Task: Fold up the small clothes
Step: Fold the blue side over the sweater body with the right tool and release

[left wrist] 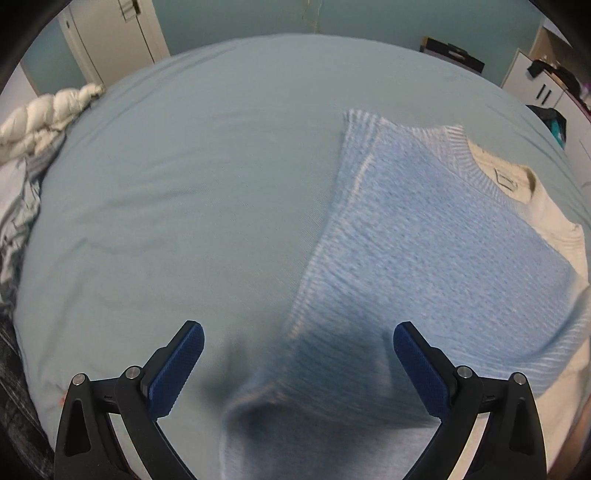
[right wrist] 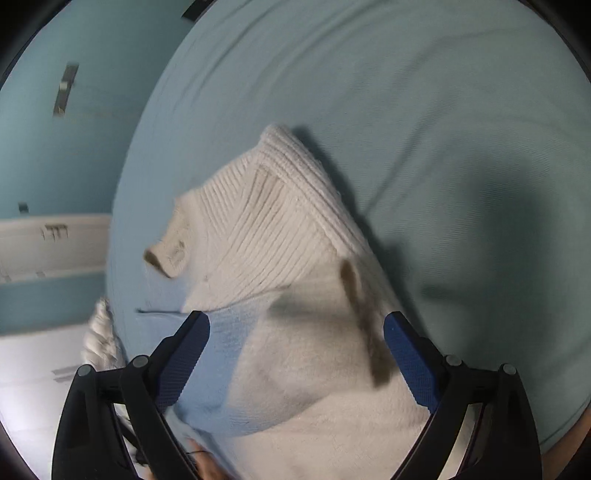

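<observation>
A knitted sweater (left wrist: 436, 258), light blue on one face and cream on the other, is spread on a pale blue bed sheet (left wrist: 184, 203). A blue panel is folded over the cream part, and the ribbed cream sleeve (right wrist: 258, 236) is laid outward.

a bedroom in a home: a bed (left wrist: 221, 166) under a pale blue sheet fills the view, a white puffy duvet (left wrist: 48, 114) is bunched at its edge, with a white wardrobe door (left wrist: 110, 37) and a drawer unit (left wrist: 543, 88) against teal walls (left wrist: 258, 18).
</observation>
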`<action>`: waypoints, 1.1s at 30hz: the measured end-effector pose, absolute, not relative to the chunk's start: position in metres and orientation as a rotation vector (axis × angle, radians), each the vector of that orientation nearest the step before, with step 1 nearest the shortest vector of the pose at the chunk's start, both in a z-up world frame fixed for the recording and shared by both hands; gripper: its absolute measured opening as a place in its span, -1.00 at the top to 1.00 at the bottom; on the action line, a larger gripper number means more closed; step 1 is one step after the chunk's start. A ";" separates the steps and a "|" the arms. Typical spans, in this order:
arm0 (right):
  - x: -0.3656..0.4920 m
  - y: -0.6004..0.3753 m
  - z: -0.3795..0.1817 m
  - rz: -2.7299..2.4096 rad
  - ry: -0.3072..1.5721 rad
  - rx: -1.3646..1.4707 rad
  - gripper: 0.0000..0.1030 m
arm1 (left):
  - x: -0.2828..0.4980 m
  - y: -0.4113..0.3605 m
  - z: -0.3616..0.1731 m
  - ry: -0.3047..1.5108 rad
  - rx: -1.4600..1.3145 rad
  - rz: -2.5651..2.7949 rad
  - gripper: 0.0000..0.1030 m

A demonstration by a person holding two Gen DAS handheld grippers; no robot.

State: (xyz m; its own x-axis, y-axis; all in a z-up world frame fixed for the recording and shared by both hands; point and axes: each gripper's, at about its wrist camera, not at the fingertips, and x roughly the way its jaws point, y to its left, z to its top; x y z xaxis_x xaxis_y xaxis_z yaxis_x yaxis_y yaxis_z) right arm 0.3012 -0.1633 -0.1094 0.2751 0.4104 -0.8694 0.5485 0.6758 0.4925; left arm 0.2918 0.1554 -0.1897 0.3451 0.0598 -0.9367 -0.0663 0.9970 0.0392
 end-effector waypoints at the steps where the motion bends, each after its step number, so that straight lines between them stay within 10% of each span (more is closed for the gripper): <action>1: 0.309 -0.160 -0.110 -0.124 1.342 0.846 -0.55 | 0.293 0.157 -0.189 1.209 0.008 0.085 -1.00; 4: 0.323 -0.145 -0.125 -0.115 1.427 0.784 0.78 | 0.291 0.157 -0.189 1.181 0.076 0.093 -1.00; 10: 0.308 -0.127 -0.039 0.027 1.187 0.662 0.88 | 0.290 0.155 -0.186 1.150 0.092 0.071 -1.00; 16: 0.294 -0.128 0.013 0.077 0.974 0.530 0.73 | 0.286 0.152 -0.211 1.238 0.054 0.055 -1.00; 19: 0.290 -0.173 -0.017 -0.168 1.055 0.615 -0.48 | 0.281 0.149 -0.227 1.292 0.049 0.055 -1.00; 20: 0.283 -0.193 -0.032 -0.207 1.080 0.708 -0.56 | 0.279 0.149 -0.228 1.289 0.038 0.059 -1.00; 33: 0.242 -0.147 -0.091 0.081 1.239 0.331 -0.49 | 0.270 0.134 -0.226 1.229 0.121 0.038 -1.00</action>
State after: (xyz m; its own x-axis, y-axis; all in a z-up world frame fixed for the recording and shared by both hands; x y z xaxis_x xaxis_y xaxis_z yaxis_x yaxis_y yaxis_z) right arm 0.2425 -0.1467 -0.0913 0.3298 0.2390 -0.9133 0.1173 0.9495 0.2909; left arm 0.2695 0.1340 -0.2261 0.3359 0.0949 -0.9371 0.0362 0.9929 0.1135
